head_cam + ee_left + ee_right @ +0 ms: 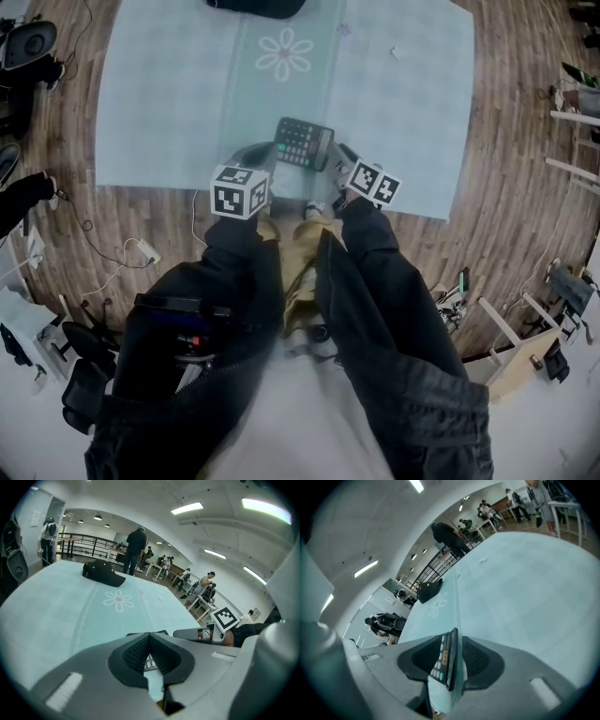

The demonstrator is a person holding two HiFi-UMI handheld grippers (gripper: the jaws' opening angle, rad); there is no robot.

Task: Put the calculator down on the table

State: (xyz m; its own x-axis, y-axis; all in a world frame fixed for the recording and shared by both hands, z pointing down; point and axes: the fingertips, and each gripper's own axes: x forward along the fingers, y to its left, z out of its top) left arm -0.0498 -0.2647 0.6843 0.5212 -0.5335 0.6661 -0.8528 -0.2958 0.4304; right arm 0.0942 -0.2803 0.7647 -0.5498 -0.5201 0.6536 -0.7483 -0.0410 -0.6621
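The calculator (303,142) is sitting at the centre of the head view, between the two grippers, over the near edge of the pale teal worktop (412,103). Whether it is already resting on that surface or hanging just off it, I cannot tell.

The right gripper (454,641) is standing released. In the right gripper view the calculator is showing edge-on between its jaws, buttons facing the left pad. A sliver of teal is showing between its back and the right pad, so nothing is pressing on it.

The left gripper (150,637) is clenched, its pads meeting at the tips with nothing pinched between them. A few pale keys (149,663) are peeking through the slit lower down, so its tips are lying over or against the calculator's left edge.

The calculator is looking like a light, stiff plastic slab with a smooth casing, likely slippery under hard pads. It is probably tolerating a short drop better than a hard squeeze. The safest hold is lying across its two faces at a bare side margin, clear of the keys.
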